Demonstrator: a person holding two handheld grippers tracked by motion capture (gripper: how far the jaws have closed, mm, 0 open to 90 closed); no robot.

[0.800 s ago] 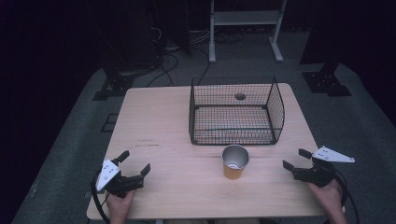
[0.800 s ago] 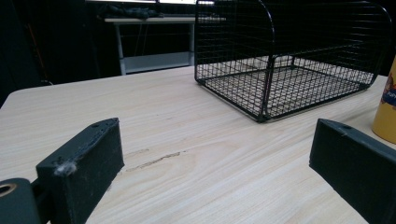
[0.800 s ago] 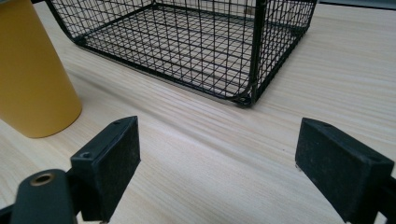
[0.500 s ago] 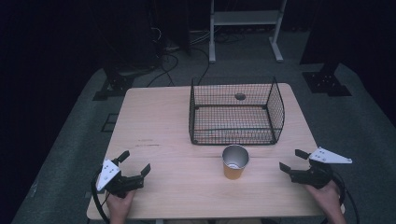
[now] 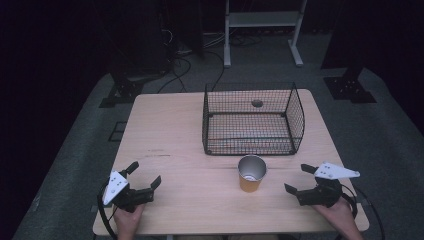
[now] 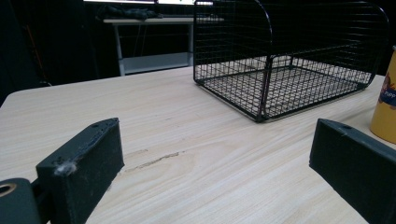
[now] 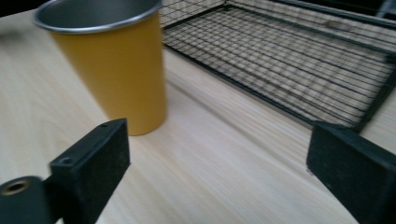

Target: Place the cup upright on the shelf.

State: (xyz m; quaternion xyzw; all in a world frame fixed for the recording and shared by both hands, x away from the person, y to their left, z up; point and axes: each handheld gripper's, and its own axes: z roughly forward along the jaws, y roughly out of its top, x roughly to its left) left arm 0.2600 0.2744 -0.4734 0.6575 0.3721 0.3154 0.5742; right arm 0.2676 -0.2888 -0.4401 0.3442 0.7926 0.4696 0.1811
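Item: yellow cup, upright on the table, just before the wire basket. My right gripper: jaws wide, empty, near the cup. Left gripper: wide, empty, well apart. Advice: approach level, straddle mid-wall, close gently.

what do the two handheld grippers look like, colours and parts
Both are black with two blocky black jaws. The left gripper and right gripper each carry a pale grey three-cornered plate on top, and a black cable trails from each. No sleeves are visible.
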